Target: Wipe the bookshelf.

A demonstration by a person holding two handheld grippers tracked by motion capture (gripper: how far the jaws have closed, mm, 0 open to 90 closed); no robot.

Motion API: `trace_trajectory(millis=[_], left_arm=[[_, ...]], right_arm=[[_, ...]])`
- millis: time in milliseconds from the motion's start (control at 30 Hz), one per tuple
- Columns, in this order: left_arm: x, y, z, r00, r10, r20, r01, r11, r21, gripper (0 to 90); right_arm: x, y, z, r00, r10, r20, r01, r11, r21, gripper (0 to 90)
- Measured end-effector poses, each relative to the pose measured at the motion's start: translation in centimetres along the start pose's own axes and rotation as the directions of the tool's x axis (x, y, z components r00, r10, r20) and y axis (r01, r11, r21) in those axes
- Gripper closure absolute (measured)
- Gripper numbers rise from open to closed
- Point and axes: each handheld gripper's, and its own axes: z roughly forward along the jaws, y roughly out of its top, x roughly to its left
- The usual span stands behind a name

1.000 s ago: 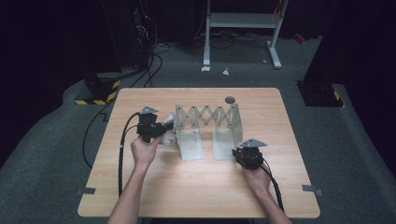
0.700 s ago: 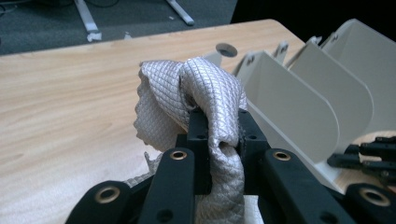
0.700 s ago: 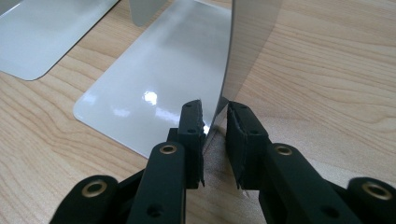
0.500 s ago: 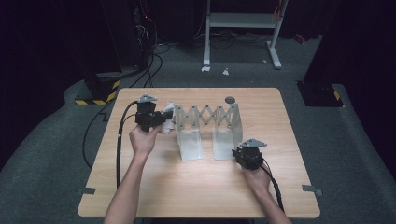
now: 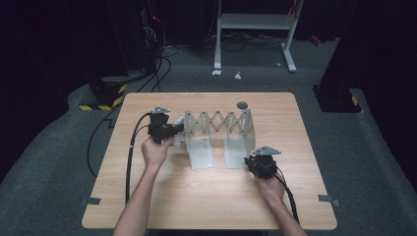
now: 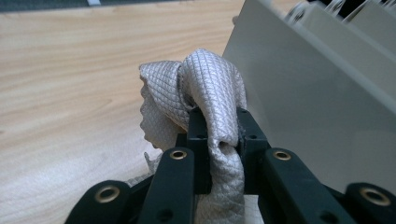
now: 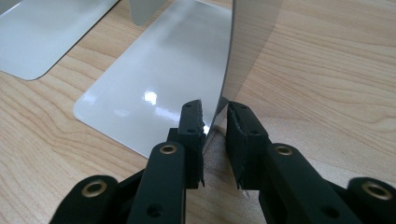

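Note:
A grey metal extending rack (image 5: 216, 122) with a scissor lattice and two upright end plates stands mid-table. My left gripper (image 5: 172, 130) is at its left end, shut on a bunched grey-white quilted cloth (image 6: 205, 88). The cloth lies against the left end plate (image 6: 317, 107). My right gripper (image 5: 253, 160) is low at the rack's right end. Its jaws (image 7: 215, 116) straddle the near edge of the right upright plate (image 7: 243, 51). That plate rests against the left pad, and a gap shows before the right pad. The plate's flat foot (image 7: 154, 88) lies on the wood.
The wooden table (image 5: 206, 196) has free room in front of the rack and on both sides. A small dark round object (image 5: 242, 104) lies behind the rack. A second flat foot (image 7: 46, 32) lies to the left. Cables trail from both grippers toward the near edge.
My left gripper, still holding the cloth, slid toward the far side along the rack's left end, then came back nearer. The right gripper has stayed in place.

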Motion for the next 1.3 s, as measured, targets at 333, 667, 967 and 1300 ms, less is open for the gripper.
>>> trace_trajectory(millis=[333, 667, 967, 1300], left_arm=[[0.6, -1.6, 1.9, 0.9999, -0.008, -0.008, 0.009, 0.998, 0.063, 78.9], [1.0, -2.7, 3.4, 0.9997, -0.023, -0.013, 0.024, 0.995, 0.097, 78.8], [1.3, -3.6, 4.1, 0.9991, -0.042, -0.007, 0.042, 0.9913, 0.125, 79.2], [-0.1, -2.4, 0.9, 1.0, -0.003, 0.007, 0.002, 0.9985, 0.054, 79.0]], right_arm=[[0.0, 0.0, 0.0, 1.0, 0.001, 0.0, -0.001, 1.0, 0.0, 76.5], [0.0, 0.0, 0.0, 1.0, 0.001, -0.001, -0.001, 1.0, 0.0, 76.6], [0.0, 0.0, 0.0, 1.0, 0.002, -0.001, -0.002, 1.0, 0.0, 76.5], [0.0, 0.0, 0.0, 1.0, 0.003, -0.002, -0.003, 1.0, 0.001, 76.6]])
